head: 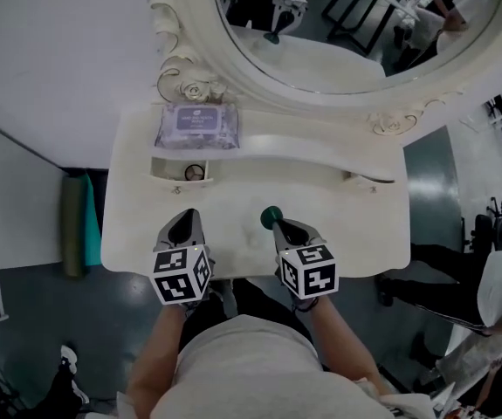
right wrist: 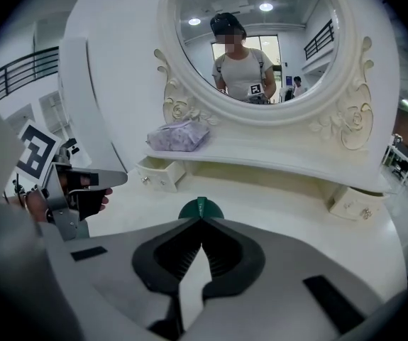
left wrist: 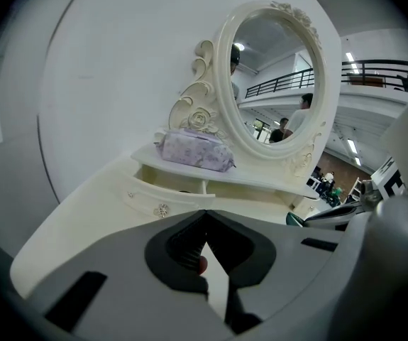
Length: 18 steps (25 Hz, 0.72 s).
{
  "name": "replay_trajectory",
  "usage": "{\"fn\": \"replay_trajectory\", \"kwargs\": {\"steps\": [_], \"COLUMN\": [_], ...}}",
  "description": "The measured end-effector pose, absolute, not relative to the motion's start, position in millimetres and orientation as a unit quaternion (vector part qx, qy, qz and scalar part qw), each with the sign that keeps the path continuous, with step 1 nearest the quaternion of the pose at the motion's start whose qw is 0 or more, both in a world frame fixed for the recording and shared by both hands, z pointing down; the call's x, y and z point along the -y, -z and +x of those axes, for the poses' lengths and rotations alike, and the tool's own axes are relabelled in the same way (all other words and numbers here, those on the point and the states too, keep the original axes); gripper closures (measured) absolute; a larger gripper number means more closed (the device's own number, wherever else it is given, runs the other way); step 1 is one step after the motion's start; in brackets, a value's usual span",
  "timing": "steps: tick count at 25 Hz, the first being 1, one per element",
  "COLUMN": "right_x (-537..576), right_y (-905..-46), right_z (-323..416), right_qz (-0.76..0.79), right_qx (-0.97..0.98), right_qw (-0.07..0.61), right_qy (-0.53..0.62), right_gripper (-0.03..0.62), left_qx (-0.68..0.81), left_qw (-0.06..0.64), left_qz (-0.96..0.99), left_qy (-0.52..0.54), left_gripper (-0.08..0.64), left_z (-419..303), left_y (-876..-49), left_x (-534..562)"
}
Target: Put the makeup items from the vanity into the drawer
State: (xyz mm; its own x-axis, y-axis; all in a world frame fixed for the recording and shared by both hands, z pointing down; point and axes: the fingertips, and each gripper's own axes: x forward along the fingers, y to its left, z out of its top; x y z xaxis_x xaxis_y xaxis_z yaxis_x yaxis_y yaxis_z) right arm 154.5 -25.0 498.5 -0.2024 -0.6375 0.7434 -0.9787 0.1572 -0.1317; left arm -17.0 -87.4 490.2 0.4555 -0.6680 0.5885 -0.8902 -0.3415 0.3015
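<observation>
Vanity top (head: 355, 225) open and white toward the right edge, busier along the front edge and left rear.
Right gripper (head: 278, 223) clenched on a green makeup item (head: 271, 216) at mid-front; left gripper (head: 184, 218) pinched closed on nothing, near the open drawer (head: 165, 171) at the left rear, with a small round item (head: 195, 172) inside; lilac wipes pack (head: 197, 126) on the shelf (head: 320, 142) above.
</observation>
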Motion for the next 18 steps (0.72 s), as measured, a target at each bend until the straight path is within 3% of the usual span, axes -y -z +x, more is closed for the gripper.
{"fn": "replay_trajectory", "kwargs": {"steps": [18], "right_x": [78], "right_y": [-457], "right_z": [94], "right_qz": [0.523], "right_qx": [0.774], "right_qw": [0.261], "right_qy": [-0.244], "right_gripper": [0.571], "left_qx": [0.562], "left_qw": [0.288], "left_qz": [0.764], "left_qy": [-0.135], "left_gripper": [0.555], "left_z": [-85], "left_y": [-463], "left_x": [93]}}
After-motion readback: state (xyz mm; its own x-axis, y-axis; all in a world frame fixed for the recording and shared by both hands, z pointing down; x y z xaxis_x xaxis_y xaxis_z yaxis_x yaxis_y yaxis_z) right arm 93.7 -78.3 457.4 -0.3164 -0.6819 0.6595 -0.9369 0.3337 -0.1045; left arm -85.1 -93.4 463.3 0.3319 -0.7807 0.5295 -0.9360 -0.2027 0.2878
